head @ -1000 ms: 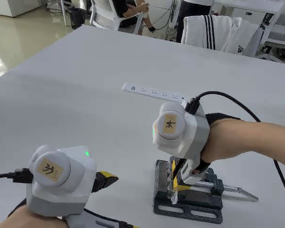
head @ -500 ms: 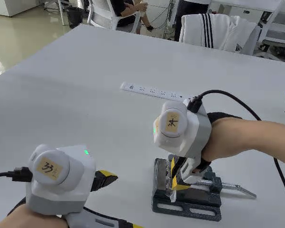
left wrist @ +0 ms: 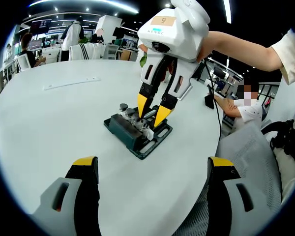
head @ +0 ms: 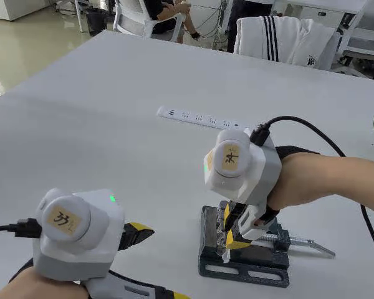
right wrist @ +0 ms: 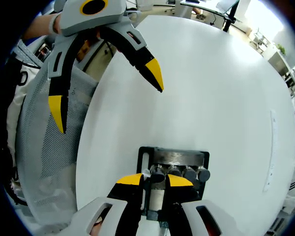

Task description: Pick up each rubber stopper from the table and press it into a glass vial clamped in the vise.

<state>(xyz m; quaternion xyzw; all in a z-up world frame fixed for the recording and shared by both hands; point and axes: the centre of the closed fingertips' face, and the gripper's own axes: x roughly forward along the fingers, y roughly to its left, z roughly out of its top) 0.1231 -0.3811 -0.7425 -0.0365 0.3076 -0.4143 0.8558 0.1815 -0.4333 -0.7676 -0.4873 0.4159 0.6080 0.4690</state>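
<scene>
A dark vise (head: 249,265) stands on the white table and clamps a row of glass vials (right wrist: 189,173) topped with grey rubber stoppers. My right gripper (right wrist: 155,181) points down over the left end of that row. Its yellow-tipped jaws are close together around the end stopper (right wrist: 157,173). From the left gripper view, the right gripper (left wrist: 153,110) hangs directly over the vise (left wrist: 132,135). My left gripper (left wrist: 152,163) is open and holds nothing. It hovers near the table's front edge, left of the vise, and the head view shows the left gripper (head: 153,261) low in the frame.
A white power strip (head: 196,116) lies on the table beyond the vise. The vise's screw handle (head: 311,246) sticks out to the right. A chair draped with a white striped jacket (head: 280,37) stands at the far edge. Bare tabletop (head: 100,124) spreads to the left.
The right gripper has shifted slightly to the right above the vise. The left gripper has stayed where it was, open.
</scene>
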